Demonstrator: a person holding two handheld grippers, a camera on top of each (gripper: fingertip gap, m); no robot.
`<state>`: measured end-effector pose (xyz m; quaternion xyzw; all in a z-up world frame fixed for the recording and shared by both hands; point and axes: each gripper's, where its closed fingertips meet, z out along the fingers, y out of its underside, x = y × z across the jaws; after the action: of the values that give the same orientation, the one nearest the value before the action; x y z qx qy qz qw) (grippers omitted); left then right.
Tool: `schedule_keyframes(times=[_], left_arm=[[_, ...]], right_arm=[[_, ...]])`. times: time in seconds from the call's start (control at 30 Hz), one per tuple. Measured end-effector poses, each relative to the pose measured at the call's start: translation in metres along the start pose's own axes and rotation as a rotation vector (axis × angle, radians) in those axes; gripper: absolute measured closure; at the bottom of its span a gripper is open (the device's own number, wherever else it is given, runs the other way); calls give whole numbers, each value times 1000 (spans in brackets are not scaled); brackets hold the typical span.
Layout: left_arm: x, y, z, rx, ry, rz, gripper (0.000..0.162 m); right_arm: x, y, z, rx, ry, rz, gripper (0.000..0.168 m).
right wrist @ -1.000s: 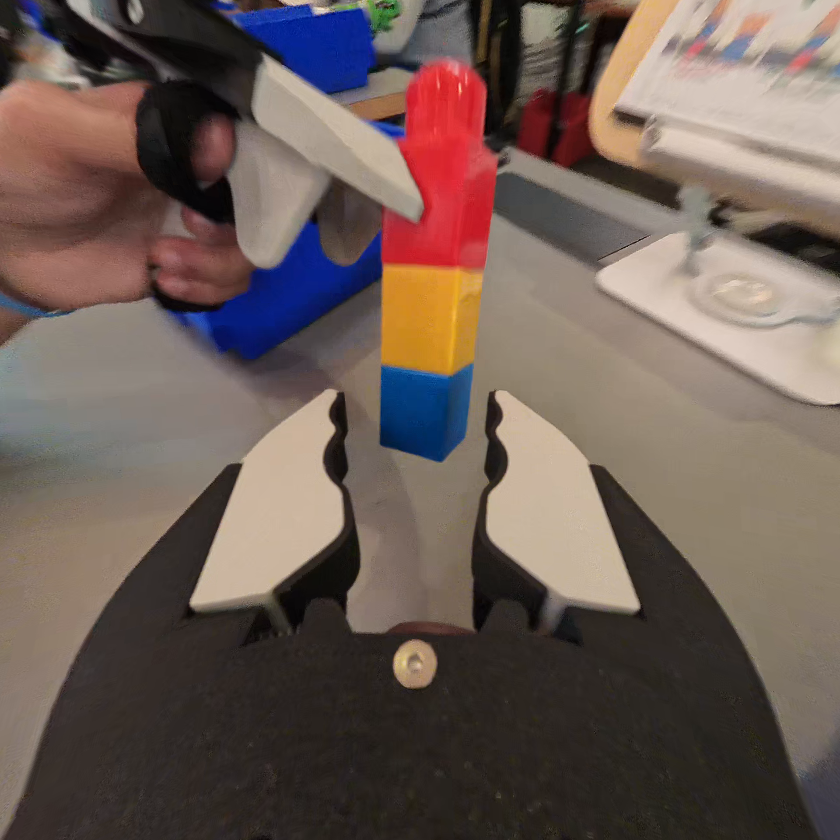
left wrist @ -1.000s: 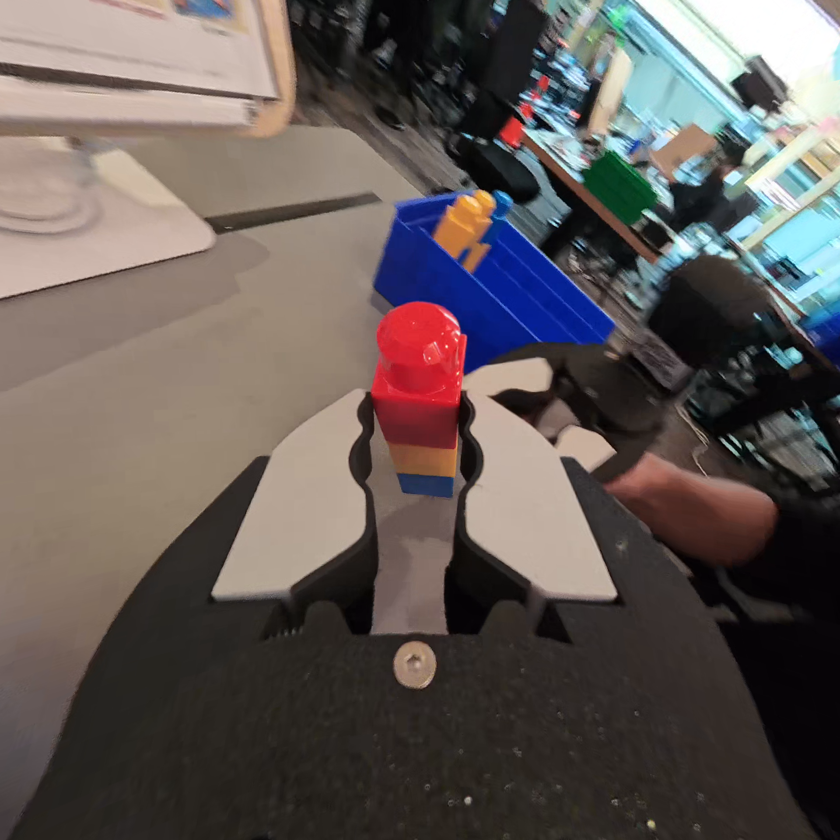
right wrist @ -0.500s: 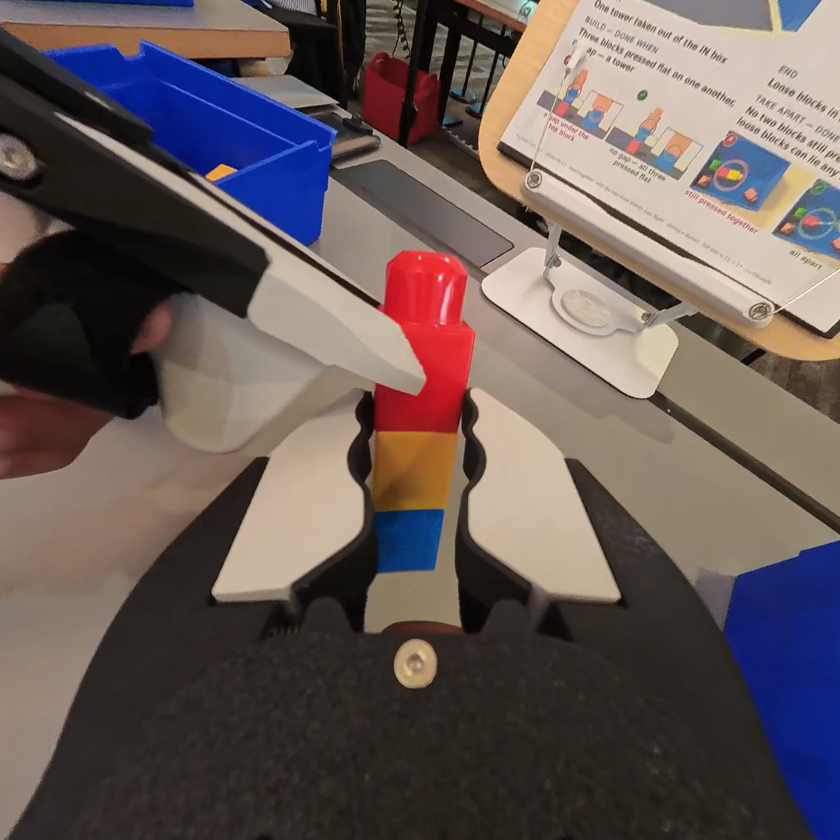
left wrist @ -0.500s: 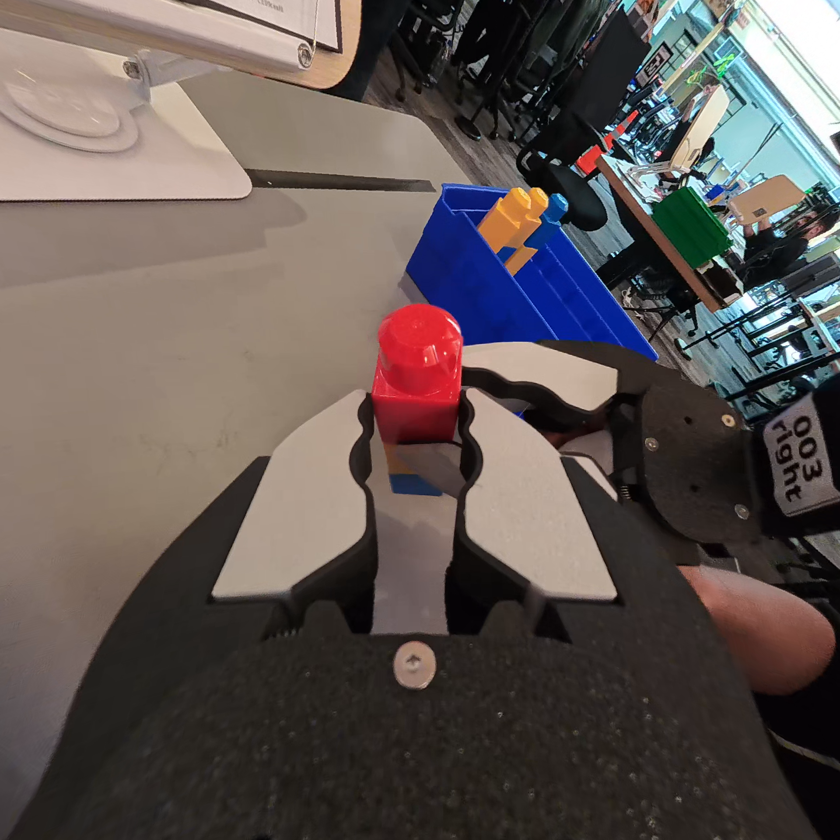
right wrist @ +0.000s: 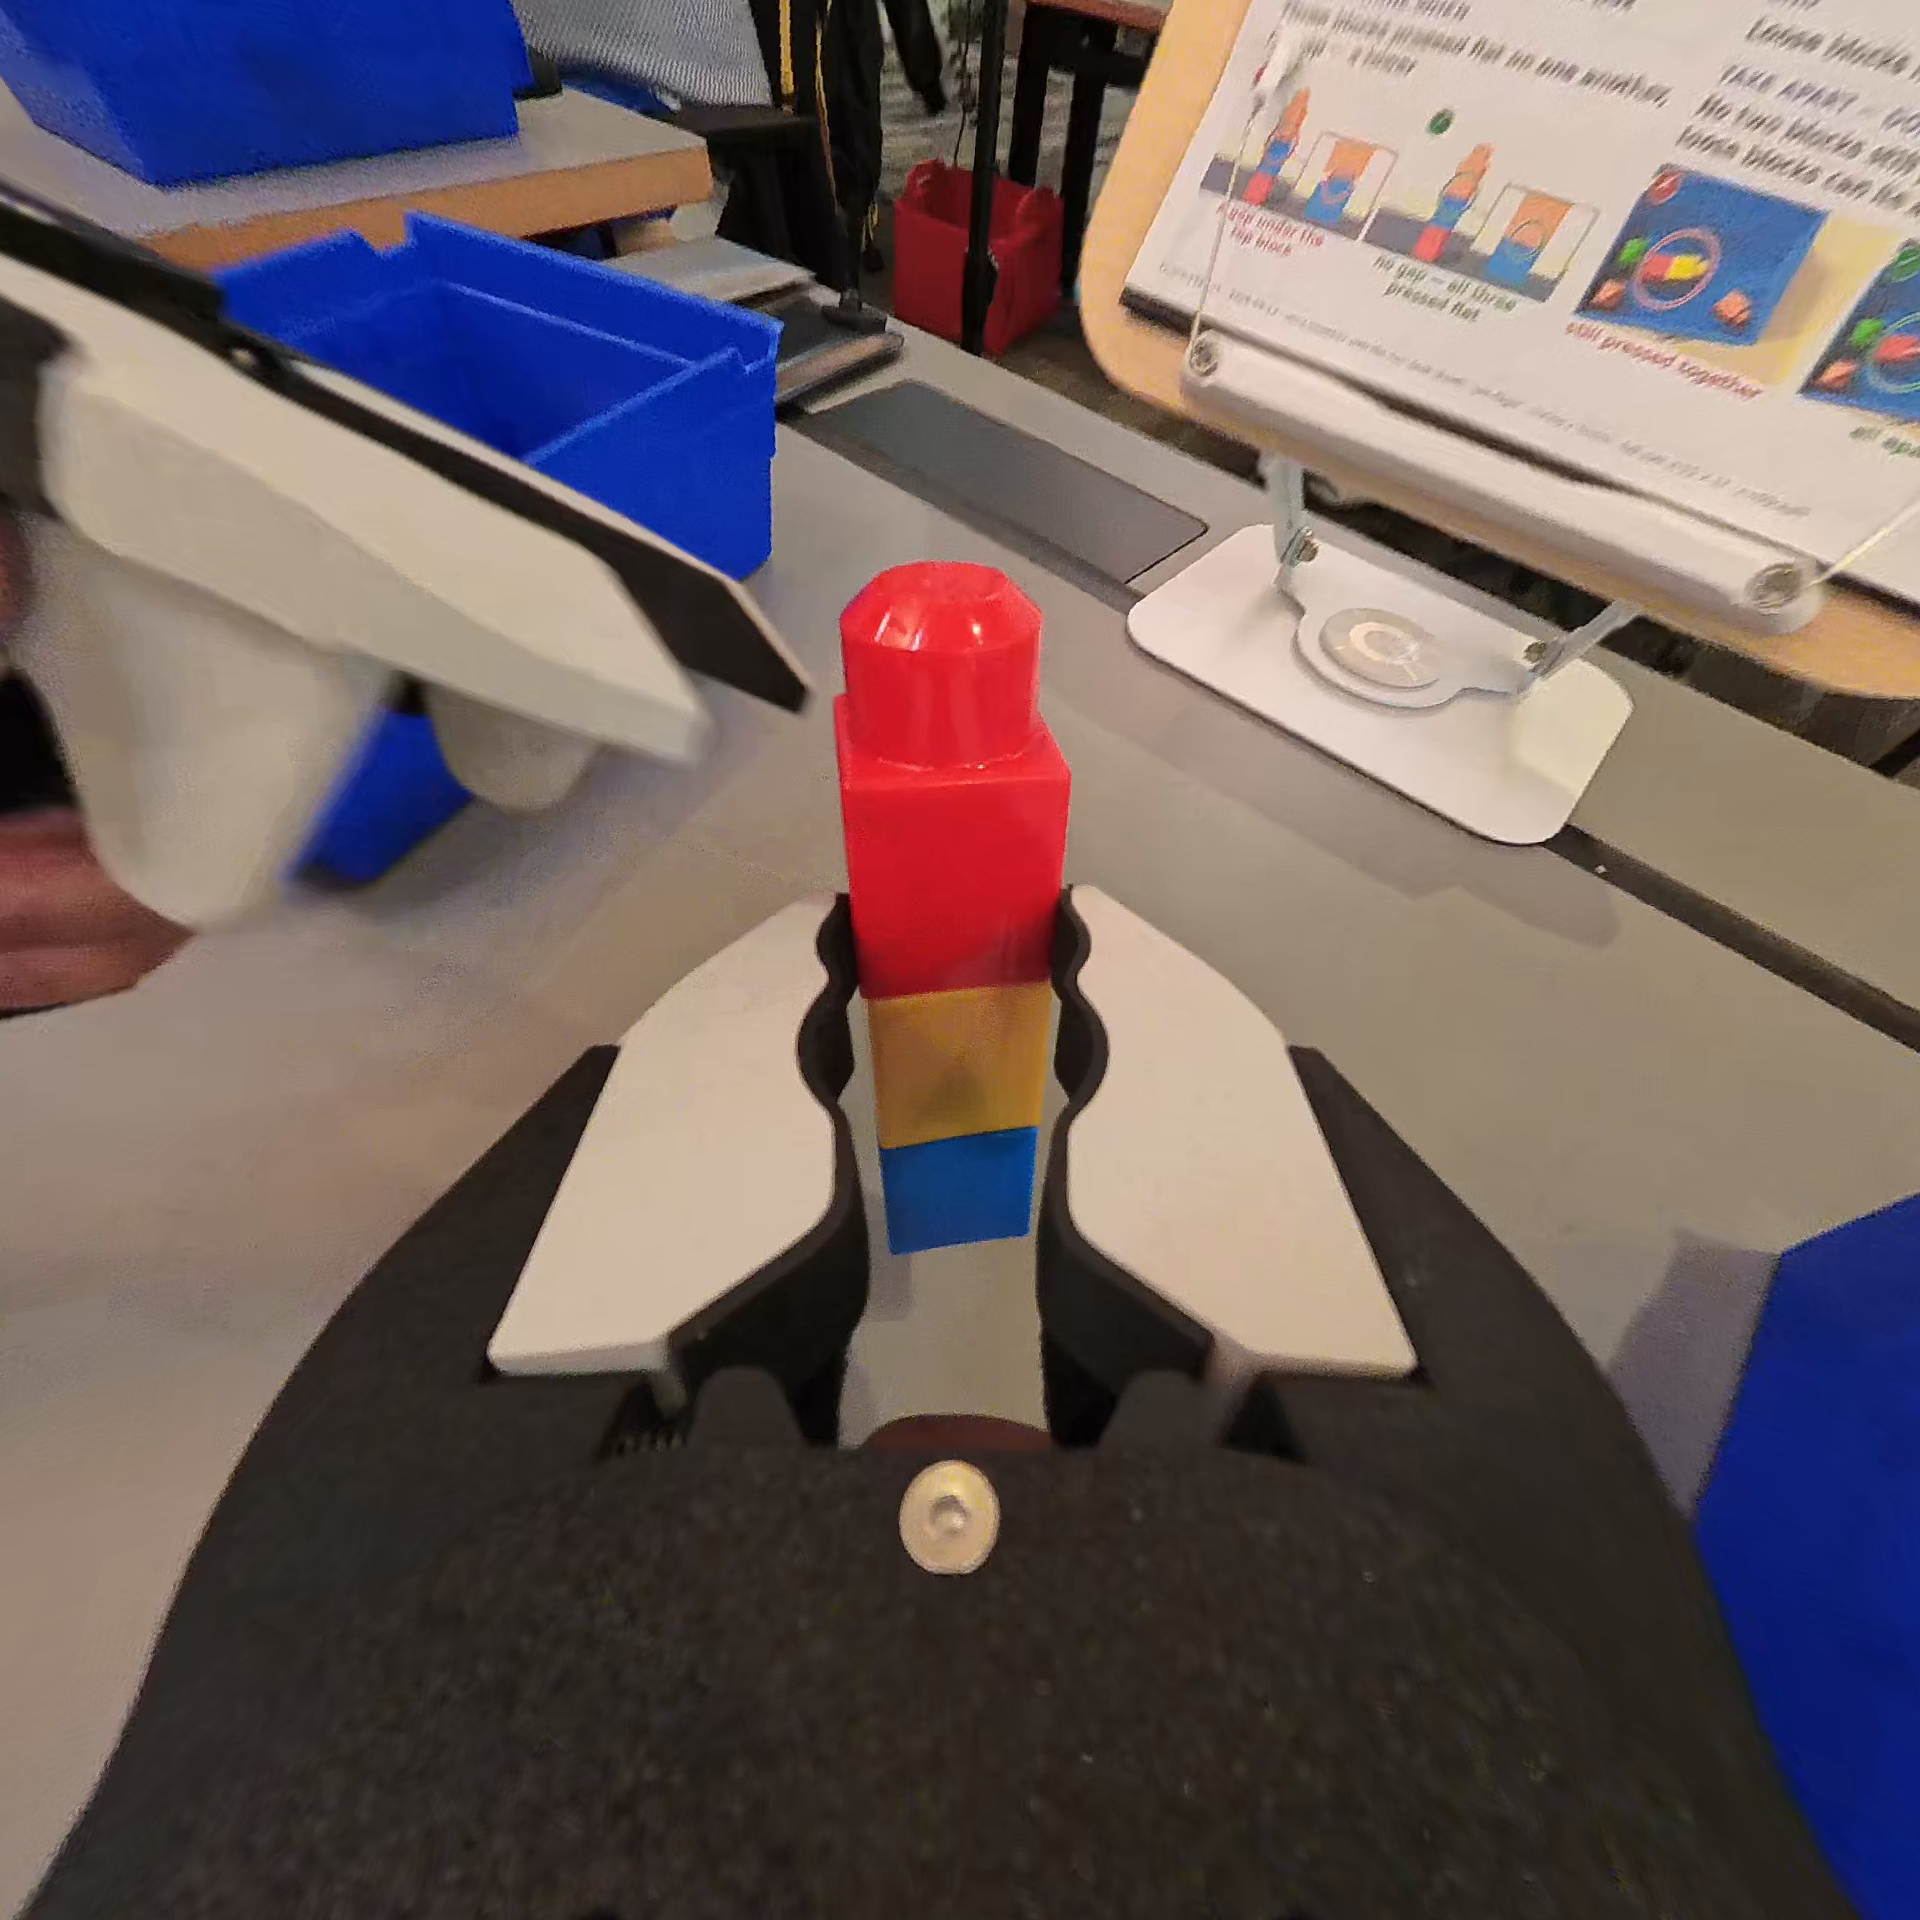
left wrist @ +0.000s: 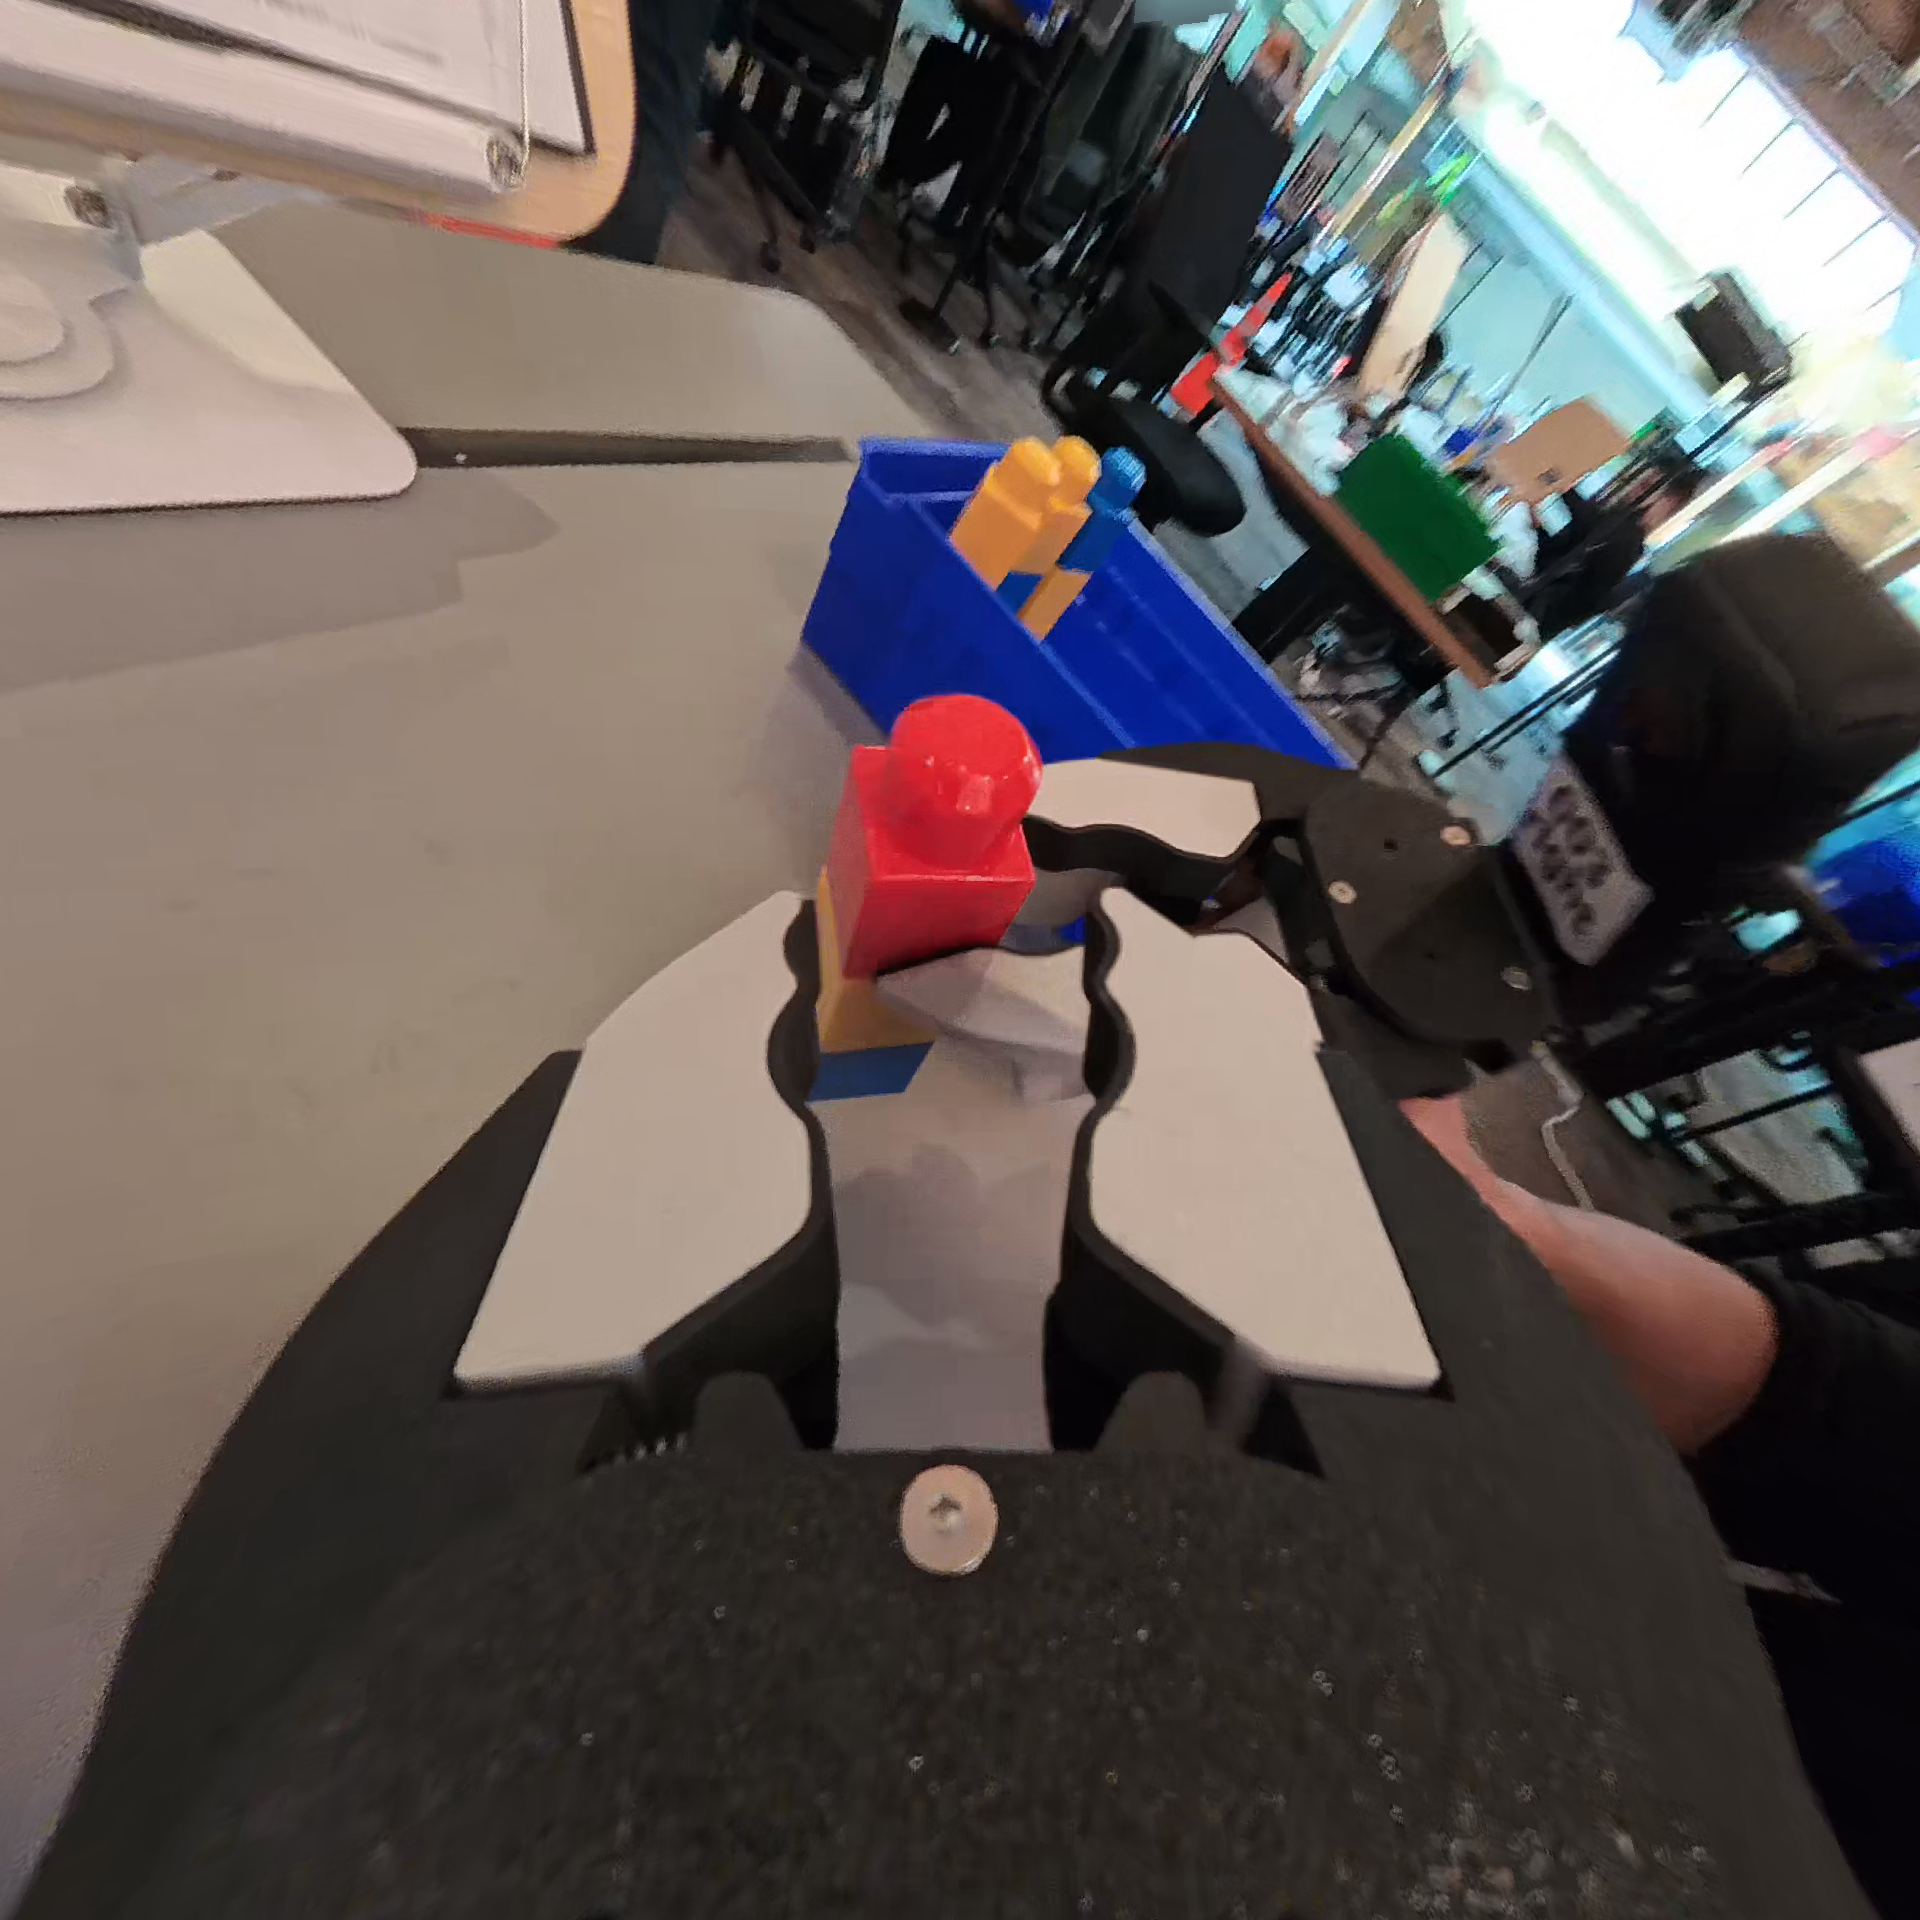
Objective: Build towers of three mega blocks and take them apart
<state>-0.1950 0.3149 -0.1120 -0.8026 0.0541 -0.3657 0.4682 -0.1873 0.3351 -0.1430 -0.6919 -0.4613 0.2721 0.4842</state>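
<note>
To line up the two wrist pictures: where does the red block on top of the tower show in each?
Left wrist view: red block sits just above centre, off the left gripper's left fingertip.
Right wrist view: red block sits centre, rising above the right gripper, whose fingers flank the tower.
Shared landmark: the white stand base on the grey table.

My right gripper (right wrist: 954, 935) closes around the red, yellow and blue plastic block tower (right wrist: 954, 904), blocking its sides. My left gripper (right wrist: 582, 634) crowds ten o'clock. Bare grey tabletop (right wrist: 1351, 997) lies open at two o'clock before the white document stand (right wrist: 1382, 686).
</note>
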Motion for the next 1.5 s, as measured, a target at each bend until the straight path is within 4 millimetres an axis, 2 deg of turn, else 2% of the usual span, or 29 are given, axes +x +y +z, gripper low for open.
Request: schedule_keyframes(times=[0.1,0.17,0.2,0.27,0.3,0.37,0.43,0.5,0.57,0.7,0.9,1.07,1.43,1.5], left_arm=[[13,-14,-33,122,53,-15,105],[17,-13,-54,178,37,22,102],[16,-9,-63,205,14,43,100],[12,7,-79,268,-43,75,100],[9,18,-84,290,-74,85,101],[1,43,-90,314,-123,95,103],[-5,65,-88,284,-147,99,107],[-12,81,-82,239,-163,87,108],[-11,85,-75,220,-127,62,109],[-5,80,-68,219,-103,83,109],[9,82,-60,196,-103,186,110],[9,85,-57,177,-105,203,109],[8,91,-52,155,-103,197,110],[7,91,-52,153,-107,197,109]], right_arm=[[12,-18,-31,86,-4,21,133],[24,-44,-67,207,-19,20,133],[38,-57,-88,264,6,0,133],[77,-74,-127,349,98,-60,133],[102,-76,-142,380,146,-80,133],[146,-64,-156,422,174,-99,133],[180,-32,-145,400,130,-74,133],[203,1,-129,366,81,-20,132],[216,24,-116,335,43,25,132],[225,49,-93,261,4,60,132],[229,74,-77,191,-27,68,132],[234,93,-70,157,-24,91,132],[232,97,-64,121,-16,64,132],[235,102,-66,91,8,75,124]])
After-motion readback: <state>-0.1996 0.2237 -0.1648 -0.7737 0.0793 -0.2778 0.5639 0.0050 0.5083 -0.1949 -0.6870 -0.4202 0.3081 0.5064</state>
